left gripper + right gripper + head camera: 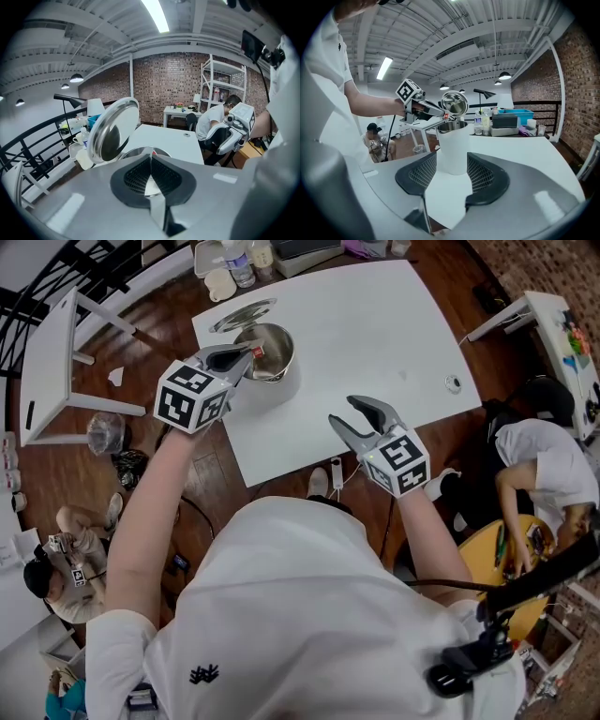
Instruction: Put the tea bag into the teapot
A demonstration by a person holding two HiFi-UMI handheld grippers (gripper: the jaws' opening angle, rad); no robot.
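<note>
- Table (375,334): white; carries the teapot near its left edge.
- Teapot (281,388): white body, steel liner, upright; lid (242,315) raised open.
- Right claw (343,410): released, empty, over the table's near edge, apart from the teapot.
- Left claw (251,354): clenched on a tag, above the teapot's mouth.
- Tag (446,116): red, at the left claw's tips; the tea bag itself cannot be made out.

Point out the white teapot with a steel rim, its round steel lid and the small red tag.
white teapot (453,152): right gripper view, on the body wall.
steel lid (112,133): left gripper view, on its mirrored face.
red tag (446,116): right gripper view, on its face.
</note>
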